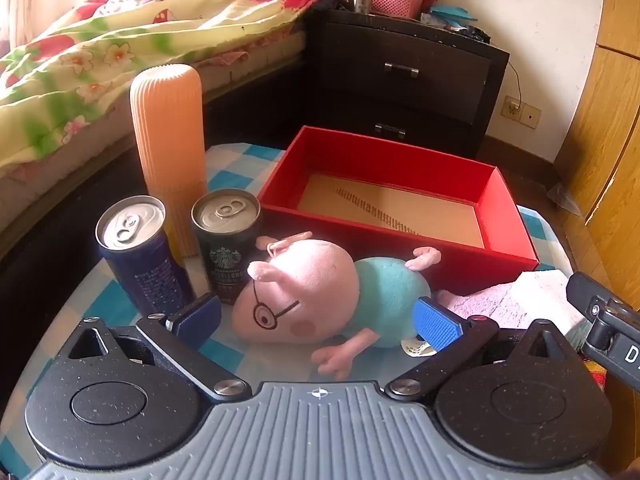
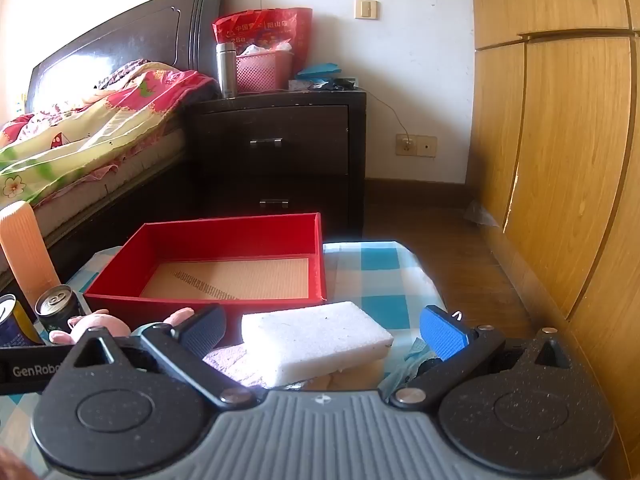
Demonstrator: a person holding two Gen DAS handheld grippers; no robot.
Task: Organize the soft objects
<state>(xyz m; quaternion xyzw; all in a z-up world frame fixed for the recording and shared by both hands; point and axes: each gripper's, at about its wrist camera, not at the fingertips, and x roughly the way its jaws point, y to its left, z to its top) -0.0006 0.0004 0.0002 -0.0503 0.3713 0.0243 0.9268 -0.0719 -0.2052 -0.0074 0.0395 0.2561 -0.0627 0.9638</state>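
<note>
Pink plush pig toy in a teal shirt [image 1: 316, 300] lies on its side on the blue-and-white checked tablecloth [image 2: 372, 264], between the spread blue-padded fingers of the left gripper [image 1: 316, 320], which stands fully open and holds nothing. Just behind the toy's head stand a dark green coffee can [image 1: 226, 240] and a dark blue drinks can [image 1: 140, 256], with a tall ribbed orange plastic cylinder [image 1: 168, 152] behind them. The likeliest slip: as the left jaws close on the toy's head, the near finger brushes the coffee can and topples it, since the can stands just beside, perhaps touching, the plush. A grip on the round head alone may also let the soft body sag and drag.

The right gripper [image 2: 322, 330] is likewise wide open and empty, aimed over a white foam block [image 2: 316, 340] resting on a folded lilac towel [image 2: 228, 364]. Squeezed near one edge, the foam could tilt and fall; taken too low, the towel may come along. The empty red cardboard box [image 2: 224, 240] waits just beyond both, and its near wall could catch a low-carried load.
</note>
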